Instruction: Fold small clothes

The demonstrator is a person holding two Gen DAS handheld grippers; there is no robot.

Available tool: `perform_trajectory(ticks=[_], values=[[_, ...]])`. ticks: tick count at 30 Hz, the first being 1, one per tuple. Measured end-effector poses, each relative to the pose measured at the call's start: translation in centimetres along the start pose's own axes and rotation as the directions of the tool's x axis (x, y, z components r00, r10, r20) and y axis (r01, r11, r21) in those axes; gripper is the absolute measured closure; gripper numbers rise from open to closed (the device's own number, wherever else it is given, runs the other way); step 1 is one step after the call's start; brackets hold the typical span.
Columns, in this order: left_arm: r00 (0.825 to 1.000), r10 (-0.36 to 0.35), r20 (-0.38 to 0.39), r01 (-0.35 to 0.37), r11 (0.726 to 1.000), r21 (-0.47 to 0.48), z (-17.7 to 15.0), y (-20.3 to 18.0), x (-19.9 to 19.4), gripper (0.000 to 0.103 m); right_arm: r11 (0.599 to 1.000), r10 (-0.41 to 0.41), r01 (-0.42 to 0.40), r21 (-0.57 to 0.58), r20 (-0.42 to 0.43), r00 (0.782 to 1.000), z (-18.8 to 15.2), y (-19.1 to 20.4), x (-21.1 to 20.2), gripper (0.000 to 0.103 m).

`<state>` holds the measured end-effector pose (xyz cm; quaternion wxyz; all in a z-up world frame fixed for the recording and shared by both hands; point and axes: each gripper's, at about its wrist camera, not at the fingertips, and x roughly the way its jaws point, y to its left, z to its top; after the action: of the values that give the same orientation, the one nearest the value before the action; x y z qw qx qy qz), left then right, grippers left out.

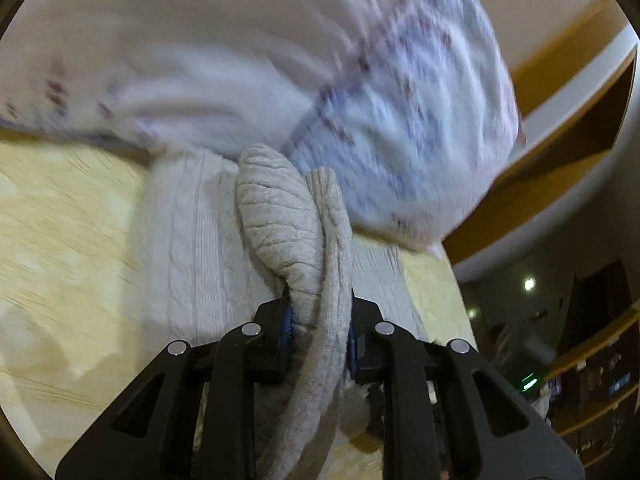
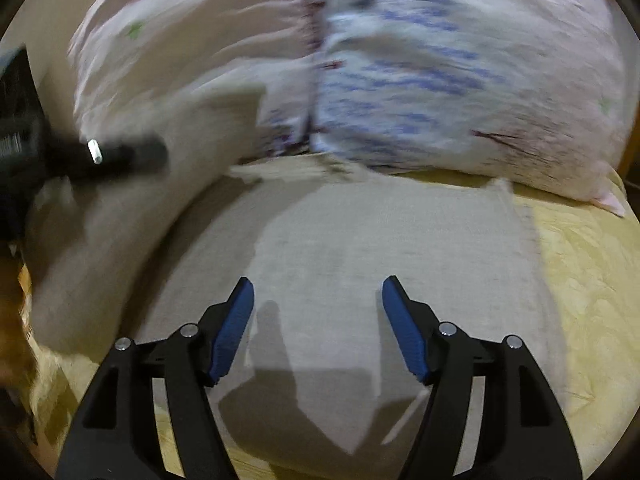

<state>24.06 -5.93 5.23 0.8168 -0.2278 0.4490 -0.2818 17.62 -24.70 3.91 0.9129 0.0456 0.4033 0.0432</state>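
A small grey-white knitted garment point(image 1: 192, 248) lies on the yellow bedspread point(image 1: 60, 240). My left gripper point(image 1: 318, 336) is shut on a bunched fold of this knit point(image 1: 280, 216), lifted above the rest. In the right wrist view the same garment point(image 2: 360, 264) lies spread flat, its left part raised and blurred. My right gripper point(image 2: 318, 292) is open and empty, just above the flat cloth. The left gripper point(image 2: 120, 154) shows blurred at the left, holding the raised part.
A large floral pillow point(image 1: 360, 92) lies behind the garment, also in the right wrist view point(image 2: 440, 72). The bedspread point(image 2: 580, 280) shows at the right. A wooden headboard point(image 1: 568, 92) and dark shelves point(image 1: 592, 380) stand beyond.
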Motion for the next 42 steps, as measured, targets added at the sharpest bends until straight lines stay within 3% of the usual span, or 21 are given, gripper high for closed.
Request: perform_trajectory(ticks=[5, 8, 9, 11, 12, 15, 17, 20, 25, 28, 30, 31, 37, 40, 42], values=[[0.999, -0.009, -0.032, 0.010, 0.999, 0.034, -2.3, -1.7, 3.5, 0.083, 0.989, -0.029, 0.028, 0.145, 0.006, 1.000, 0.1, -5.4, -1.1, 0.037], [0.999, -0.036, -0.039, 0.038, 0.997, 0.062, -2.6, -2.2, 3.3, 0.073, 0.976, 0.059, -0.062, 0.209, 0.023, 0.998, 0.6, -7.3, -2.1, 0.037], [0.994, -0.100, -0.045, 0.102, 0.994, 0.047, -2.3, -2.0, 2.6, 0.071, 0.966, 0.115, -0.118, 0.230, 0.029, 0.993, 0.8, -7.6, -2.3, 0.037], [0.974, -0.220, -0.050, 0.220, 0.975, 0.012, -2.2, -1.5, 1.1, 0.041, 0.931, 0.240, -0.238, 0.275, 0.027, 0.970, 1.1, -8.0, -2.3, 0.037], [0.966, -0.258, -0.031, 0.258, 0.966, 0.003, -2.1, -1.3, 0.0, 0.036, 0.910, 0.298, -0.290, 0.297, 0.021, 0.954, 1.3, -8.1, -2.0, 0.037], [0.979, -0.187, 0.079, 0.185, 0.982, 0.024, -1.6, -0.3, -3.3, 0.034, 0.845, 0.433, -0.388, 0.367, -0.046, 0.900, 1.6, -7.2, -0.2, 0.037], [0.988, -0.067, 0.137, 0.070, 0.997, -0.016, -1.1, 1.5, -4.8, 0.033, 0.830, 0.464, -0.401, 0.387, -0.083, 0.882, 1.6, -6.4, 0.9, 0.037], [0.991, 0.065, 0.115, -0.055, 0.995, -0.086, -0.8, 3.9, -4.8, 0.032, 0.816, 0.489, -0.404, 0.414, -0.122, 0.864, 1.1, -5.6, 2.1, 0.037], [0.997, 0.073, 0.028, -0.068, 0.988, -0.141, -1.4, 5.7, -2.7, 0.032, 0.812, 0.508, -0.419, 0.407, -0.137, 0.851, 1.5, -4.3, 3.8, 0.045], [0.998, 0.065, -0.010, -0.066, 0.989, -0.130, -1.7, 5.4, -1.8, 0.031, 0.808, 0.505, -0.413, 0.421, -0.133, 0.853, 1.7, -4.0, 4.6, 0.048], [0.998, 0.066, -0.013, -0.067, 0.990, -0.122, -1.7, 5.1, -1.6, 0.029, 0.816, 0.495, -0.404, 0.413, -0.140, 0.857, 1.8, -3.9, 5.1, 0.078], [0.997, 0.069, -0.016, -0.071, 0.991, -0.117, -1.7, 4.9, -1.6, 0.027, 0.812, 0.501, -0.409, 0.417, -0.137, 0.855, 1.8, -3.7, 5.5, 0.081], [0.994, 0.106, 0.026, -0.104, 0.992, -0.073, -1.2, 3.7, -2.7, 0.007, 0.821, 0.486, -0.439, 0.365, -0.043, 0.873, 2.9, -4.4, 3.5, 0.086], [0.996, 0.083, 0.027, -0.081, 0.994, -0.075, -1.0, 3.4, -3.0, 0.006, 0.856, 0.438, -0.412, 0.311, -0.015, 0.899, 3.8, -5.0, 1.5, 0.086], [0.996, 0.084, 0.016, -0.083, 0.994, -0.068, -0.9, 3.0, -2.9, 0.004, 0.894, 0.372, -0.356, 0.271, -0.005, 0.928, 4.1, -5.9, 0.0, 0.086]])
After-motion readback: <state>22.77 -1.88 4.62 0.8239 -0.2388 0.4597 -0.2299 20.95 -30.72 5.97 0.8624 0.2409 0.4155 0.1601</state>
